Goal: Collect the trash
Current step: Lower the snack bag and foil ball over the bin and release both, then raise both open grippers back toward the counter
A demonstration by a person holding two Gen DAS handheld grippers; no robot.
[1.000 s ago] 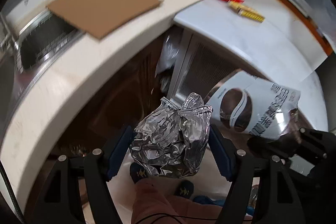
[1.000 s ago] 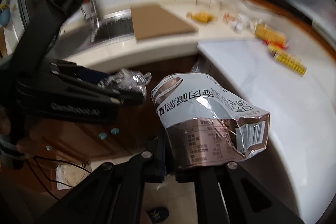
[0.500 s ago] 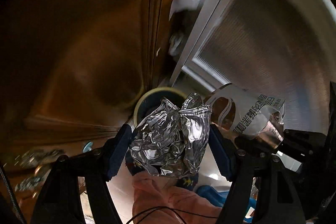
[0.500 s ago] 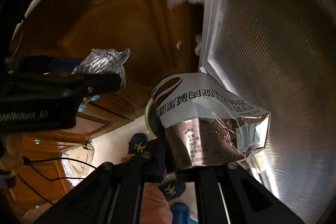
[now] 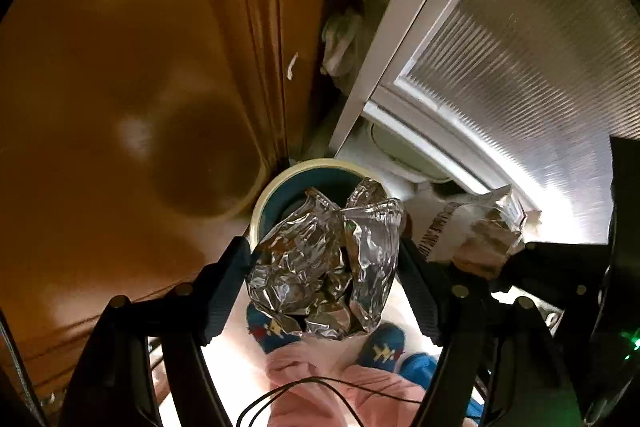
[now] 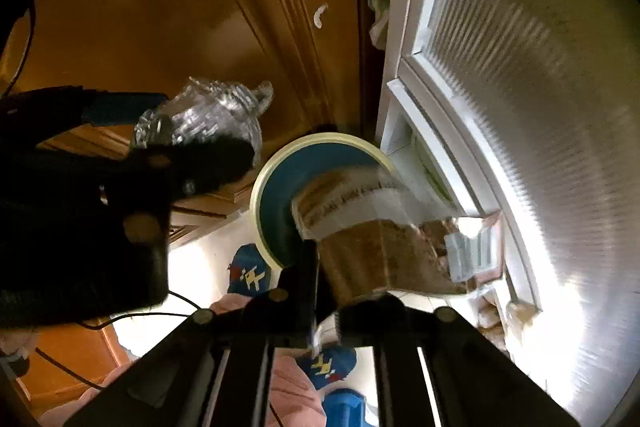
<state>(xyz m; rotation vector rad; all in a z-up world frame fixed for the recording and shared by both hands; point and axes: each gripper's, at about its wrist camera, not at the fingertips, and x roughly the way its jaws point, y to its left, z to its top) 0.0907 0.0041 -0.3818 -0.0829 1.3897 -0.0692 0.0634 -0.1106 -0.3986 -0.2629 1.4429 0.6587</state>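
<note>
left jaws clamp the crumpled foil wad (image 5: 324, 259); right gripper (image 6: 324, 311) jaws, just easing apart, pinch the snack bag (image 6: 384, 247). both hang over the round bin (image 6: 276, 195) by the cabinet. step: drop-off. next: let go, foil centred first.

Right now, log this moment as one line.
left gripper: holds foil wad | right gripper: grips snack bag | both above bin
</note>
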